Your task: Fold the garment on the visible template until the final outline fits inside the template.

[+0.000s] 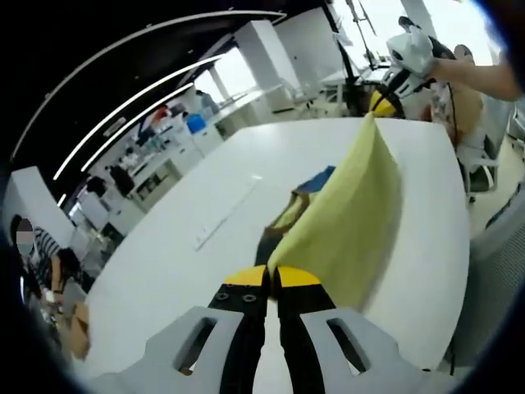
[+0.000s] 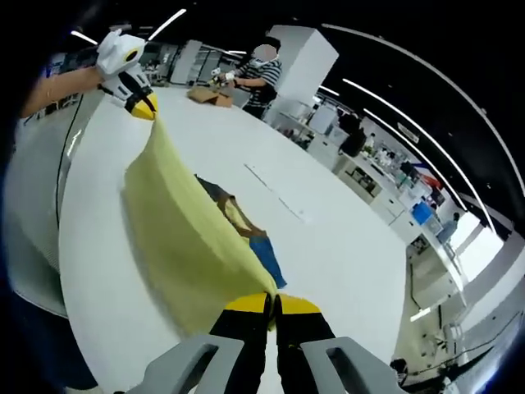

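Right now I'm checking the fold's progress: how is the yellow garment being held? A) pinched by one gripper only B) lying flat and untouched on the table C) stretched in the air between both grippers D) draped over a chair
C: the left gripper and right gripper each pinch an edge of the yellow garment, which is lifted above the white table.

Yellow garment (image 1: 353, 213) hangs stretched, lifted above the table (a printed panel beneath).
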